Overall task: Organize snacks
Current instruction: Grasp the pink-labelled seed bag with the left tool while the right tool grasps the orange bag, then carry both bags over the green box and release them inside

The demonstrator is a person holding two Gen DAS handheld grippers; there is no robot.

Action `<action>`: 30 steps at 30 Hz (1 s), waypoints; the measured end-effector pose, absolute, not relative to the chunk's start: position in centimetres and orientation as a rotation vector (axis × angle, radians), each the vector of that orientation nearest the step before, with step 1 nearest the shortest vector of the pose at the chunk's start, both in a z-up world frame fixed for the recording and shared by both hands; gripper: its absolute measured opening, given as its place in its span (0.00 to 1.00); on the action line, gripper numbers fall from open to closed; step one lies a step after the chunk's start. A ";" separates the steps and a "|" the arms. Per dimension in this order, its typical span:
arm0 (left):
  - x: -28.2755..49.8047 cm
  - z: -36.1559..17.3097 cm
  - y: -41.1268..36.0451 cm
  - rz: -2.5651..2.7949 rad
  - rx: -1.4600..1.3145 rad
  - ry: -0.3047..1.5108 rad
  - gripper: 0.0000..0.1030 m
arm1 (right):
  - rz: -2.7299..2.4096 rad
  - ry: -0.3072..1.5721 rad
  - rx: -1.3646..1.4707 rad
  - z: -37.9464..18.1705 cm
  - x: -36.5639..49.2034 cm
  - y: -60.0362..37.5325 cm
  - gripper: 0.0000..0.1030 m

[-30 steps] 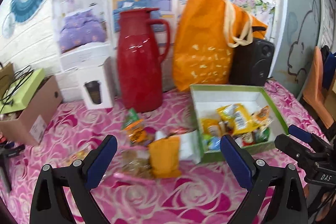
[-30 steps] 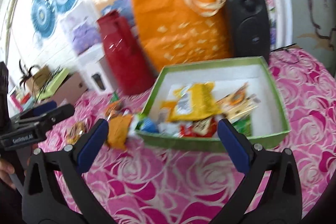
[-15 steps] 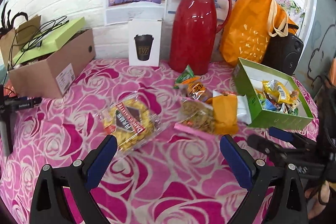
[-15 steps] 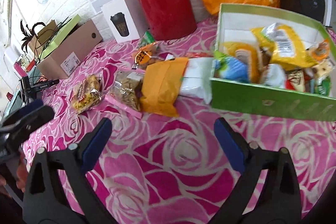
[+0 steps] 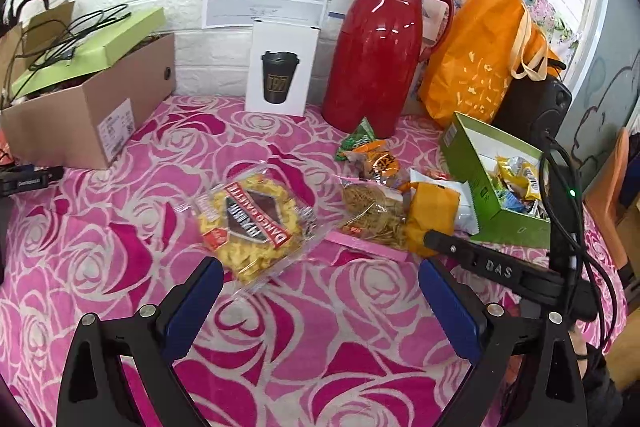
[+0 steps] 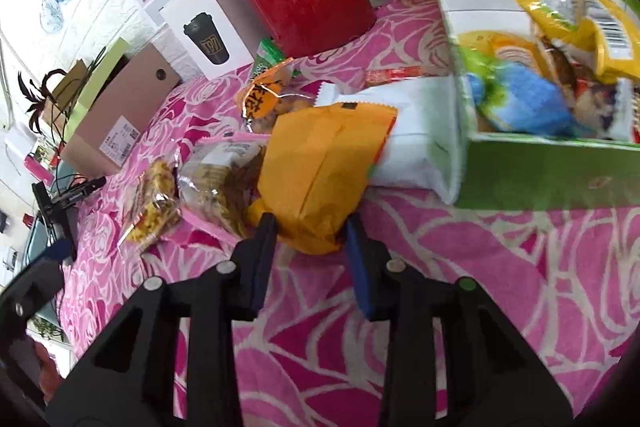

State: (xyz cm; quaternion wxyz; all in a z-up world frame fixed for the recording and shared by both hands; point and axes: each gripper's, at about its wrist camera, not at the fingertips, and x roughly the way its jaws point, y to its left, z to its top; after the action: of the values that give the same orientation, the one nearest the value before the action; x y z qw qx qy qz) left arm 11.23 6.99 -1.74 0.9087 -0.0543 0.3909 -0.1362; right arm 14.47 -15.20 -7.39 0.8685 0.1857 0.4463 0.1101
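Note:
A green box holding several snack packets stands at the right of the pink rose tablecloth. Loose snacks lie left of it: an orange packet, a white packet, a clear bag of sticks, and a yellow noodle snack bag. My right gripper has narrowed around the near end of the orange packet, fingers at both its sides; it also shows in the left wrist view. My left gripper is open and empty, just short of the yellow bag.
A red thermos jug, a white cup box, an orange tote bag and a black speaker stand along the back wall. A cardboard box sits at the left. An orange chair is at the right.
My right gripper moved down and forward to the orange packet and its fingers closed in around it. My left gripper edged closer to the yellow bag, still open.

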 end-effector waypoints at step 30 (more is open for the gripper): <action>20.3 -7.2 -1.9 -0.419 0.008 1.009 0.45 | 0.306 0.948 0.330 -7.4 12.9 -15.6 0.35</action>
State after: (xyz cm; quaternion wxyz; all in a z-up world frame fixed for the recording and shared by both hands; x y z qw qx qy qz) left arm 20.33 -1.89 -7.19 0.8545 0.0038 0.4797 -0.1993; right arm 12.85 -15.65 -7.39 0.8654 0.1574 0.4527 0.1463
